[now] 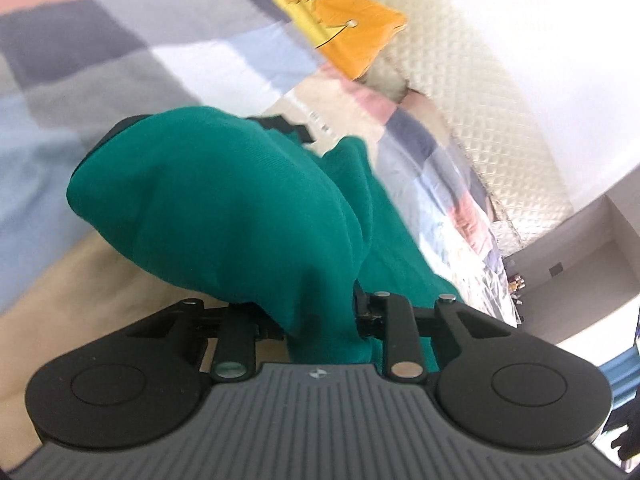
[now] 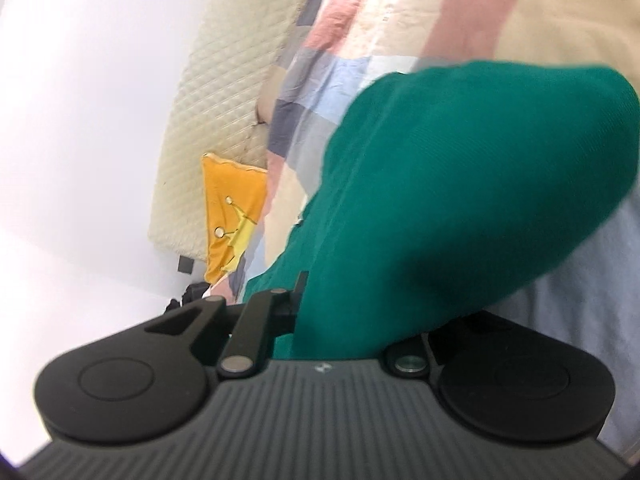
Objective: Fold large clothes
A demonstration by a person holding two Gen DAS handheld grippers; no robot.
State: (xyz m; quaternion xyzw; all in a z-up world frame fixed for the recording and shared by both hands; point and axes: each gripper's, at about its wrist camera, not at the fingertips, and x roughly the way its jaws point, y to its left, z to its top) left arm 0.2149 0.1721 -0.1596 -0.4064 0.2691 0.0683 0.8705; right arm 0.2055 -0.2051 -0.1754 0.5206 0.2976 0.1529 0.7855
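The green garment (image 1: 224,216) is bunched up and lifted off the bed, held at two places, one by each claw. In the left wrist view the left claw (image 1: 320,320) is closed on a thick fold of the green cloth, which fills the gap between its fingers and hides their tips; the fabric balloons out ahead of it over the patchwork bedspread (image 1: 100,52), with a black strip showing at its far edge. In the right wrist view the right claw (image 2: 352,320) is likewise clamped on the green garment (image 2: 460,184), the cloth bulging away to the right and covering the right finger. Farther off on the bed lies an orange cushion (image 1: 352,28) beside a cream quilted headboard (image 1: 472,92), which stands against a white wall (image 1: 560,40). Both views are blurred.
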